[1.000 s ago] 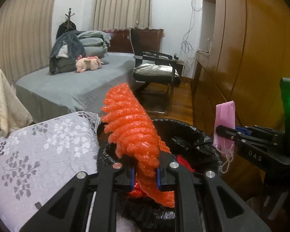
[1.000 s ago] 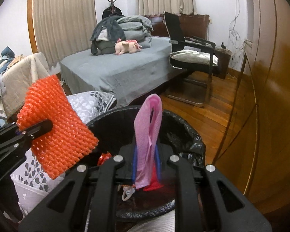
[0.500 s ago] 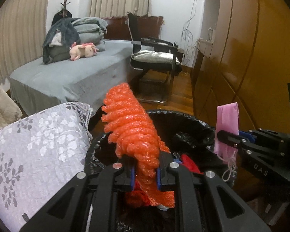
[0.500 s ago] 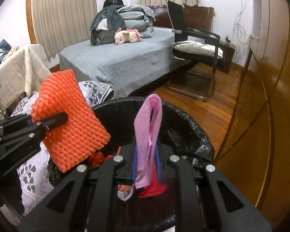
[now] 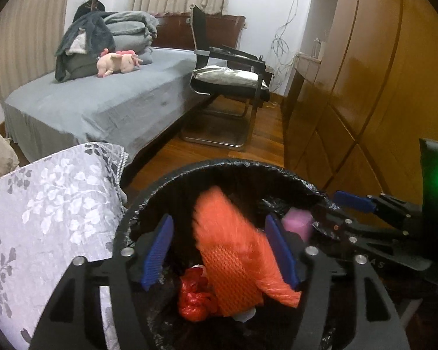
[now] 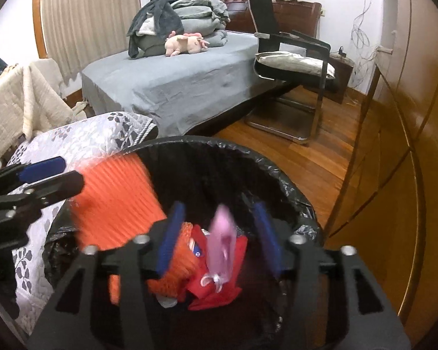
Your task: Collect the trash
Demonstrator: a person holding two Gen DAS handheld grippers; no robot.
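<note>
Drop step: left gripper (image 5: 222, 250) and right gripper (image 6: 219, 239), jaws just opened wide, gripping nothing, over the black-lined bin (image 5: 227, 164). Ribbed orange foam net (image 5: 233, 250) and soft pink mask (image 6: 222, 248) blurred between the pads, probably mid-fall onto crumpled red trash. Next: lift clear without snagging the crinkly liner.

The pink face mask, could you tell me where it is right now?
In the right wrist view the pink face mask is between the open right gripper fingers, over the black-lined trash bin.
</note>
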